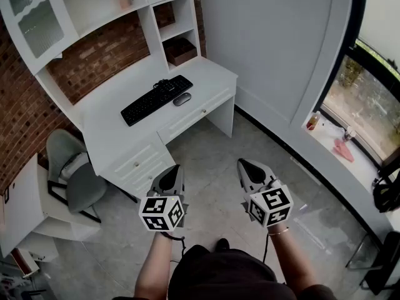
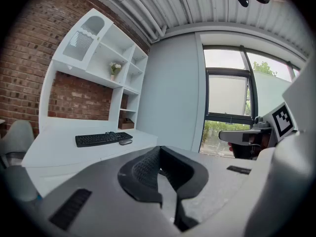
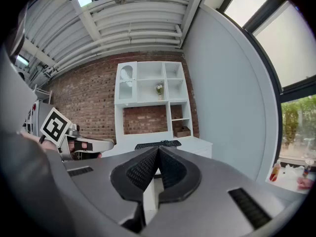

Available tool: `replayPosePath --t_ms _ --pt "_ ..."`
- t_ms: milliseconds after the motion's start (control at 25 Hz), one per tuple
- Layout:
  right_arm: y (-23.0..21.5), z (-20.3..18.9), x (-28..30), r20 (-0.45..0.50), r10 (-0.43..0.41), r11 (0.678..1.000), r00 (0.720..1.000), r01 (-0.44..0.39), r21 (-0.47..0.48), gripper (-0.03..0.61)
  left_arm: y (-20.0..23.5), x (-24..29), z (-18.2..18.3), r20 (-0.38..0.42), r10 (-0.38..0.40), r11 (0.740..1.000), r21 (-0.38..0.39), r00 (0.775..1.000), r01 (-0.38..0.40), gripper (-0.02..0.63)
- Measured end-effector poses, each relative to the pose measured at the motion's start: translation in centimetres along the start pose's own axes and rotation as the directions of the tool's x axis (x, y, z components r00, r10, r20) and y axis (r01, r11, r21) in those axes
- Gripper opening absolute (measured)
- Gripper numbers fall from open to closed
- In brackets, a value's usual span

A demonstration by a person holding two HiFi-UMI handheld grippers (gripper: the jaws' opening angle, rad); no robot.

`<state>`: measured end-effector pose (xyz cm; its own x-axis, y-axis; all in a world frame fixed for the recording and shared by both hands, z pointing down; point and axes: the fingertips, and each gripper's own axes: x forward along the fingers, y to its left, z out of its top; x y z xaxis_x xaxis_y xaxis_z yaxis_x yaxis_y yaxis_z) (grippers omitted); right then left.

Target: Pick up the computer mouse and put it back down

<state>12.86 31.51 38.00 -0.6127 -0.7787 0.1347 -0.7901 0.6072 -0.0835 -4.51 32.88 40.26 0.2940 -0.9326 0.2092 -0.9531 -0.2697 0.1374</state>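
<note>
Approach step, nothing picked yet. My left gripper [image 1: 173, 169] and right gripper [image 1: 245, 165]: jaws together, empty; mouse [image 1: 182, 99] on bench [image 1: 212, 77], perhaps touching keyboard [image 1: 156, 99], well apart from me. Next: close in, open jaws.

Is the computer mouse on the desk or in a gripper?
On the desk. The mouse lies beside the keyboard; the left gripper and right gripper are far from it, shut and empty.

Right gripper [image 3: 157, 151] with jaws together and empty, keyboard [image 3: 158, 144] on white desk [image 3: 198, 144] beyond.
</note>
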Motion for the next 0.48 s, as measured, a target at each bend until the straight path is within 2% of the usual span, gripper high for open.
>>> replayPosePath --t_ms 480 --pt "-2.0 -0.9 -1.0 -0.002 0.012 0.999 1.0 -0.012 0.049 0.005 -1.3 1.1 0.1 0.009 0.002 1.0 -0.007 1.0 -0.002 0.009"
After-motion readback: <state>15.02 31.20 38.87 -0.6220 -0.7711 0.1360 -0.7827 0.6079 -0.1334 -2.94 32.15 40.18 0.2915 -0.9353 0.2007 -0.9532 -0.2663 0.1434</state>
